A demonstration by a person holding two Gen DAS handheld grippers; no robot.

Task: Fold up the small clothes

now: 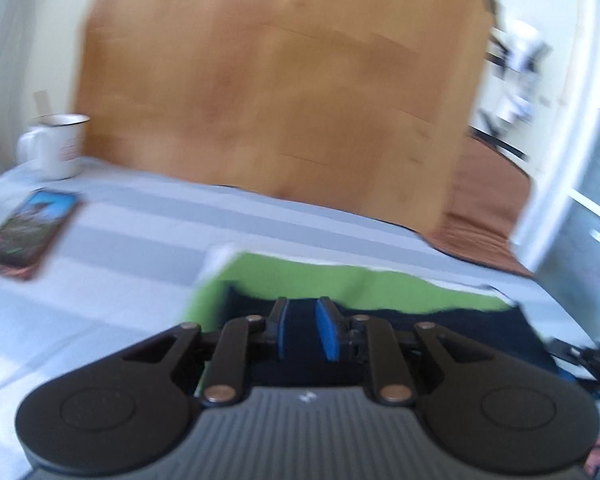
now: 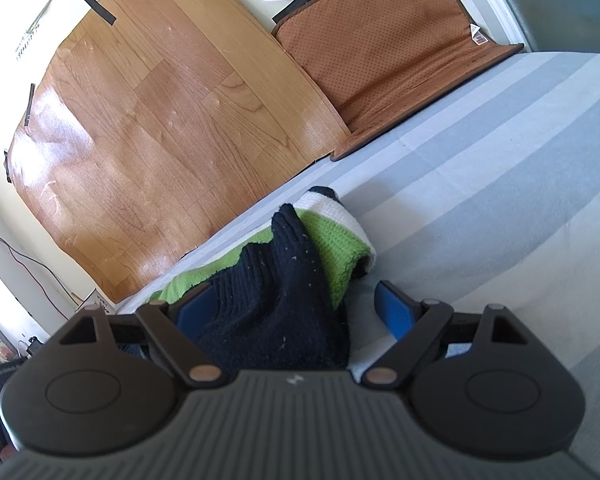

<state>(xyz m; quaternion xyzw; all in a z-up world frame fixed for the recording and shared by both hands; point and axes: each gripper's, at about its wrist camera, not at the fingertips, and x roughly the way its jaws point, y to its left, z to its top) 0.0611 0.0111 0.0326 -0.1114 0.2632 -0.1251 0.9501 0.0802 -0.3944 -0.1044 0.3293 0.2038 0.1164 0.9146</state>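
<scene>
A small knit garment in green, navy and white lies on the striped grey sheet. In the left wrist view its green part (image 1: pixel 340 284) lies ahead and its navy part (image 1: pixel 460 332) sits under the fingers. My left gripper (image 1: pixel 303 328) has its blue pads close together with navy fabric showing between them; the view is blurred. In the right wrist view the navy part (image 2: pixel 276 300) bunches up between the wide-open jaws of my right gripper (image 2: pixel 296 300), with the green and white part (image 2: pixel 332 236) beyond. The right pads do not press the cloth.
A white enamel mug (image 1: pixel 60 146) and a phone (image 1: pixel 28 232) sit on the sheet at the left. A wood-pattern board (image 2: pixel 160 120) and a brown mat (image 2: pixel 380 52) lean against the wall behind the bed. The striped sheet (image 2: pixel 500 184) spreads to the right.
</scene>
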